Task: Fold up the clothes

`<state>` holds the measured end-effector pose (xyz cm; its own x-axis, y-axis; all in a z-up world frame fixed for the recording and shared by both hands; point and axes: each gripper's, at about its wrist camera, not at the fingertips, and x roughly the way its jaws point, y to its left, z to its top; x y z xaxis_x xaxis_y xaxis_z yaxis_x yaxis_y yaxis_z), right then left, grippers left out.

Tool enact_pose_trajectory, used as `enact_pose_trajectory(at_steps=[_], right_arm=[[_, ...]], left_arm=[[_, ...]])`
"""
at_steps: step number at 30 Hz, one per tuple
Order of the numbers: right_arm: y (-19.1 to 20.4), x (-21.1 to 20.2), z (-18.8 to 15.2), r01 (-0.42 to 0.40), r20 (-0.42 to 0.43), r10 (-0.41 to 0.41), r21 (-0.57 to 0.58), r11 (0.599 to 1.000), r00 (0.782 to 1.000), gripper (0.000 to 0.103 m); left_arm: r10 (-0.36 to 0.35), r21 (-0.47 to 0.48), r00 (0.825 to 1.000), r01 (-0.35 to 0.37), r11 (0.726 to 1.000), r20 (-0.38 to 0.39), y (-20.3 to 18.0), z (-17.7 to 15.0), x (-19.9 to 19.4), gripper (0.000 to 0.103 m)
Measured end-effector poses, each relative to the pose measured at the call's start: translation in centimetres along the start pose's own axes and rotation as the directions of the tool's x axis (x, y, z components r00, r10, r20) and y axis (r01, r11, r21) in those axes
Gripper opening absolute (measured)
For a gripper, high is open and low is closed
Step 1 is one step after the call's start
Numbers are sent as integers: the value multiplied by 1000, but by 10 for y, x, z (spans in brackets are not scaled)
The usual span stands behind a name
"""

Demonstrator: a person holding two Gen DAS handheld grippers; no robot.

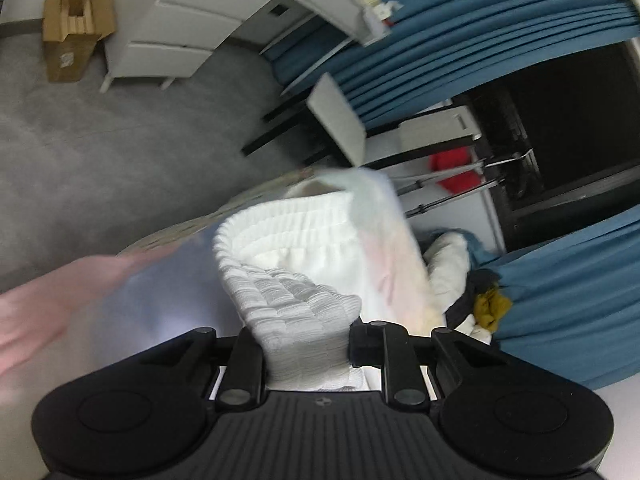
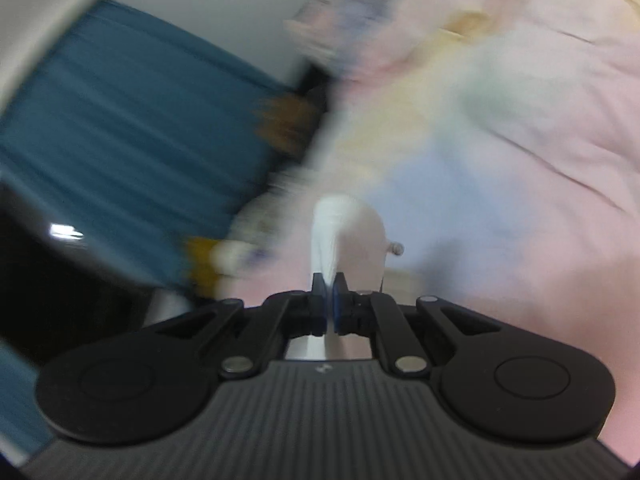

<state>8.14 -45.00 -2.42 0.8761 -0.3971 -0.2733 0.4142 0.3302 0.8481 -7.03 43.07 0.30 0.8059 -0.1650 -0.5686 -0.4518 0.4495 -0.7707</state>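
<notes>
The left gripper (image 1: 306, 344) stood with its jaws apart, a thick bunch of the white ribbed waistband (image 1: 288, 280) of the pastel garment (image 1: 396, 248) lying between them; whether the pads actually pressed the cloth could not be told, since the band filled the gap without either finger clearly biting it. The right gripper (image 2: 329, 300) was clenched tight on a thin pinch of the same white edge (image 2: 332, 236), with a small cord end (image 2: 397, 248) dangling just beside it. The garment hung in the air between the two grippers, above a pale surface and beside a heap of other clothes (image 1: 472, 280) near the blue curtain (image 1: 460, 40); both views were smeared by motion, the right one heavily. The main risk, by this reading, lay on the left: a fat, loosely seated fold of elastic could slide out of open jaws during a swing, dropping one corner so the piece collapsed into a twist. The right pinch was so narrow that a sharp tug might strip it free as well. A flying hem might also drag across the heap and catch on it. In the left view the waistband ran from the gripper away and up toward the room, so the garment's long axis seemed to lie roughly along the fingers' line, the body trailing off to the right; the blur left the hem's direction uncertain.
</notes>
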Motion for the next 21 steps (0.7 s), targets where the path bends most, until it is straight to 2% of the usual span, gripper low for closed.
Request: enact_pose_trajectory(at_steps=[2, 3, 4, 6, 7, 8, 10, 11, 13, 14, 17, 18, 21], right_arm=[[12, -13, 6, -106, 48, 108, -39, 994, 993, 6], [14, -18, 8, -92, 60, 95, -49, 995, 994, 6], [12, -23, 11, -42, 67, 45, -44, 998, 997, 6], [-3, -26, 12, 145, 46, -144, -8, 989, 988, 6], [-13, -24, 12, 251, 19, -251, 12, 968, 968, 6], [-27, -19, 11, 349, -32, -348, 40, 936, 937, 6], [-55, -7, 7, 512, -138, -498, 95, 854, 856, 6], [-65, -3, 6, 548, -170, -526, 120, 828, 833, 6], [-71, -1, 5, 572, -187, -546, 139, 808, 817, 8], [-66, -3, 5, 565, -167, -544, 128, 815, 822, 8], [-49, -13, 7, 542, -83, -536, 87, 836, 840, 9], [-44, -16, 8, 538, -56, -535, 74, 840, 843, 9], [-29, -20, 8, 531, 1, -532, 28, 847, 847, 12]], left_arm=[[7, -10, 1000, -7, 1000, -9, 20, -3, -2, 22], [10, -13, 1000, -10, 1000, -14, 30, -6, -1, 22], [12, -18, 1000, -13, 1000, -20, 38, -8, 2, 22], [17, -11, 999, -17, 1000, -28, 47, -11, 7, 23], [20, -5, 999, -20, 1000, -32, 50, -13, 9, 24], [25, 5, 999, -24, 1000, -34, 51, -15, 13, 24], [42, 32, 999, -41, 999, -34, 49, -20, 30, 28], [49, 46, 998, -48, 998, -33, 46, -22, 37, 29], [55, 85, 998, -52, 995, -29, 41, -27, 43, 35], [59, 109, 998, -56, 993, -27, 38, -29, 44, 36], [94, 182, 996, -91, 979, -7, 25, -38, 42, 50], [98, 202, 995, -95, 975, -3, 22, -40, 37, 56], [106, 266, 994, -106, 958, 14, 11, -46, 20, 64]])
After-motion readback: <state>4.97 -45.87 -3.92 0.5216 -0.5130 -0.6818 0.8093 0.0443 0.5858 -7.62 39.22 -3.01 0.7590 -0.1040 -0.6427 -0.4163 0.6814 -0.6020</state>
